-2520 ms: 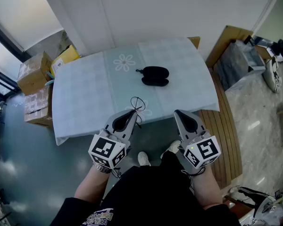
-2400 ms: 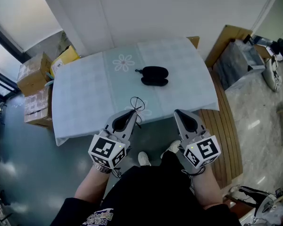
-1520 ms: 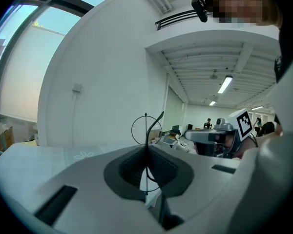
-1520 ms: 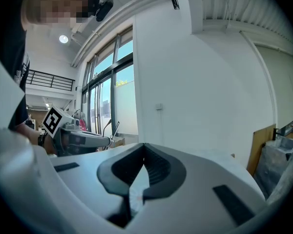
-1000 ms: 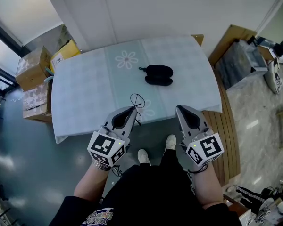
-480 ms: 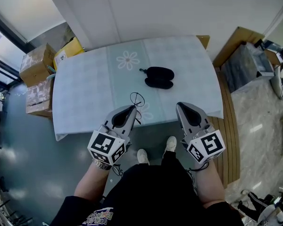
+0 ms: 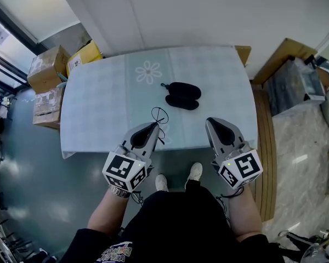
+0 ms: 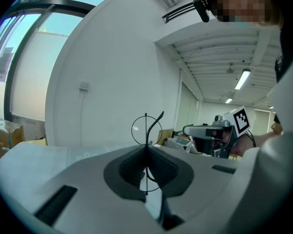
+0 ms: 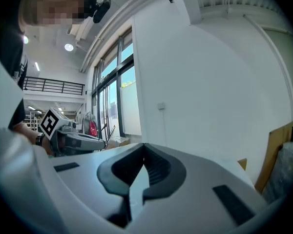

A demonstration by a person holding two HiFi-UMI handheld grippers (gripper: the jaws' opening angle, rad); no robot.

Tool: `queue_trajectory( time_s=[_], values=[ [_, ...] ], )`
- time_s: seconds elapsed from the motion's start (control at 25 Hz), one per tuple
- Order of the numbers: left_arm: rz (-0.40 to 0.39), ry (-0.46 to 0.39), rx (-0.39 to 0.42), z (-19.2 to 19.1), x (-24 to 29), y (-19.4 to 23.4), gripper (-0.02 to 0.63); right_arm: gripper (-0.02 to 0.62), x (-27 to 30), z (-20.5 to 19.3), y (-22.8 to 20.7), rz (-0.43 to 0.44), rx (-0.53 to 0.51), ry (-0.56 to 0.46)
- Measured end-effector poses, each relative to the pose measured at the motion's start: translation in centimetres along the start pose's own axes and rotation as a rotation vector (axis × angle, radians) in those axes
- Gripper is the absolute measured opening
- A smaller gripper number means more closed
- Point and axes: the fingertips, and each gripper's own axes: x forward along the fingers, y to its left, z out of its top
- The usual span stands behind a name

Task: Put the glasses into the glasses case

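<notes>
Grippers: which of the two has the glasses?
The left gripper, jaws shut on the thin-framed glasses; the right gripper's jaws are shut on nothing.

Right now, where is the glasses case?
In the head view, the black glasses case lies near the middle of the table, right of the flower print and beyond the left tool holding the glasses.

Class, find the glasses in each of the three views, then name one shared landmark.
Head view: glasses centre, at left gripper tip, over table.
Left gripper view: glasses dead centre, clamped between fingers.
Right gripper view: thin wires left of centre, probably the glasses.
Shared landmark: white wall.
</notes>
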Motion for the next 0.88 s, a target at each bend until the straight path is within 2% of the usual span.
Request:
queue_trajectory(
  time_s=[0.44,0.88],
  values=[
    [0.078,0.001,-0.002,0.8,3.2,-0.8,0.031,0.023,0.8,-0.2,-4.7,0.064,0.020,-0.001],
    [0.155,-0.007,-0.010,1.6,5.2,-2.1,0.031,0.023,1.4,0.2,-7.5,0.148,0.026,0.003]
  ],
)
